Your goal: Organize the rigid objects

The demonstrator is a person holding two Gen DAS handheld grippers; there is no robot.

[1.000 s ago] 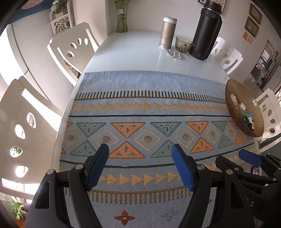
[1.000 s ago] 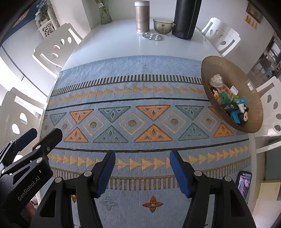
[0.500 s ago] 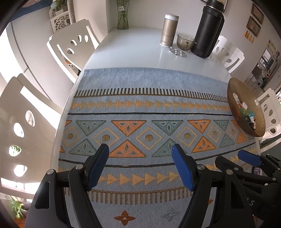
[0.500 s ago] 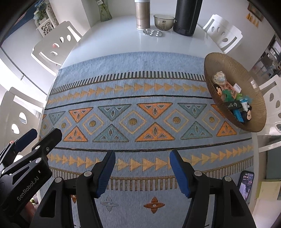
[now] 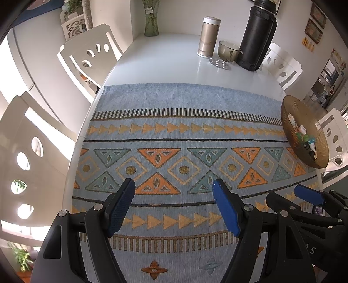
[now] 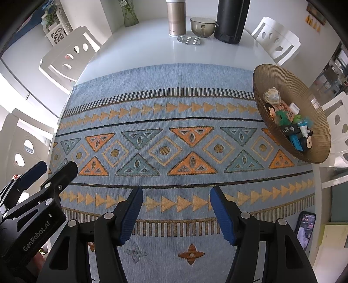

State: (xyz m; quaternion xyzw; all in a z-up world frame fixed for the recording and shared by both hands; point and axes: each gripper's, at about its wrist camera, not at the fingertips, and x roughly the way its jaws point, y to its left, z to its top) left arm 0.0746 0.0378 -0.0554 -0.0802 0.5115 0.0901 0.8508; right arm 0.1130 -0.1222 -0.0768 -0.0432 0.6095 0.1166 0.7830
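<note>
Left wrist view shows the left gripper [image 5: 174,196] above the patterned blue mat [image 5: 174,139], its blue jaws spread wide with nothing between them. The right gripper [image 6: 176,202] hangs over the near part of the same mat, its jaws also wide apart and empty. The small rigid objects [image 6: 289,122], toys and little blocks, lie together inside the brown ribbed bowl [image 6: 271,74] at the right edge of the mat, well apart from both grippers. At the far end of the white table [image 6: 141,43] stand a steel tumbler [image 6: 176,17], a glass cup [image 6: 202,26] and a black flask [image 6: 230,19]. A phone [image 6: 304,228] lies near the right gripper.
</note>
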